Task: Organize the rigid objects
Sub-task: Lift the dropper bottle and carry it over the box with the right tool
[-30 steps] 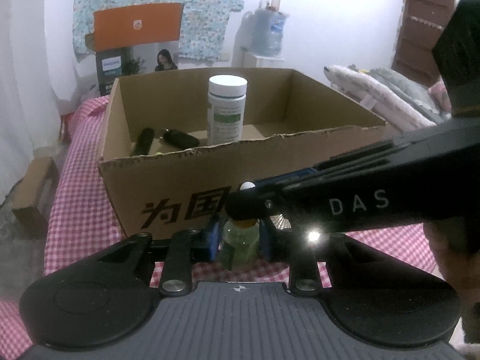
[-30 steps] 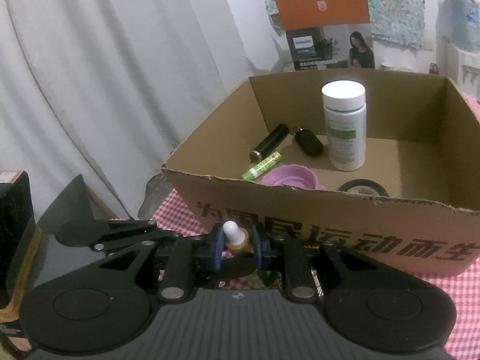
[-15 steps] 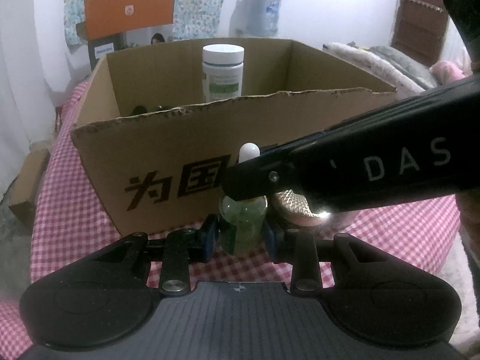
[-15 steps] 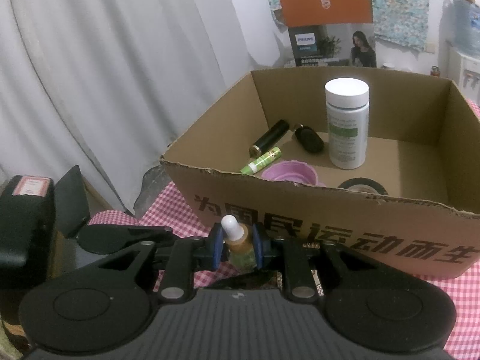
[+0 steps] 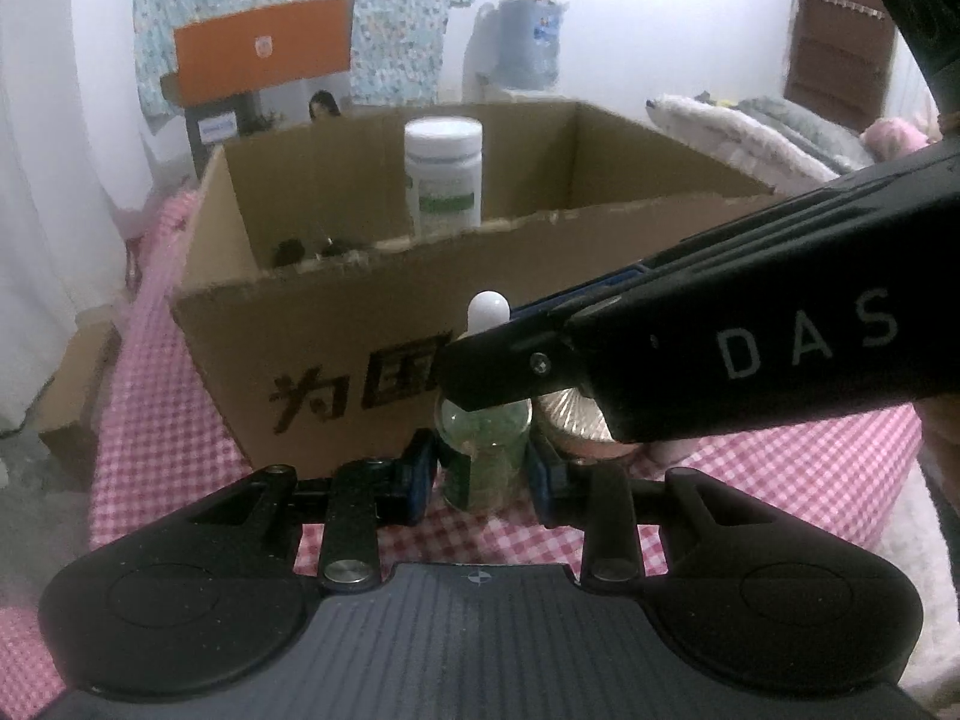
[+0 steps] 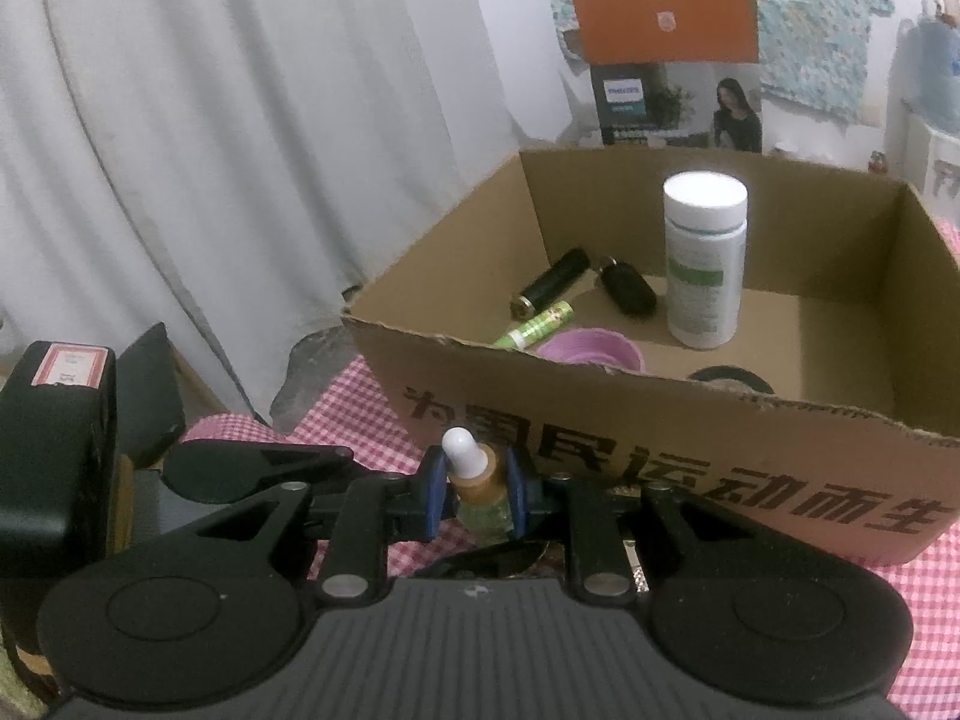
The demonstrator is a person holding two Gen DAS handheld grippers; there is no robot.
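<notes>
A small green glass dropper bottle point(image 5: 485, 456) with a white bulb top stands upright in front of the cardboard box point(image 5: 336, 324). My left gripper point(image 5: 483, 471) has its pads either side of the bottle's body. My right gripper point(image 6: 477, 489) is shut on the same dropper bottle point(image 6: 480, 495) at its amber collar; its black arm crosses the left wrist view point(image 5: 690, 354). Inside the box point(image 6: 660, 420) are a white-capped bottle point(image 6: 705, 264), a black tube point(image 6: 549, 282), a black key fob point(image 6: 627, 288), a green tube point(image 6: 534, 327), a pink cup point(image 6: 591, 351) and a tape roll point(image 6: 729, 381).
The box sits on a pink checked cloth point(image 5: 156, 396). A shiny round object point(image 5: 570, 414) lies just right of the bottle. White curtains point(image 6: 240, 150) hang on the left. A small cardboard box point(image 5: 72, 396) sits beyond the cloth's left edge.
Both grippers and the dropper bottle have shifted slightly relative to the box; the bottle stays between both pairs of pads. The left gripper's view dropped, then rose a little.
</notes>
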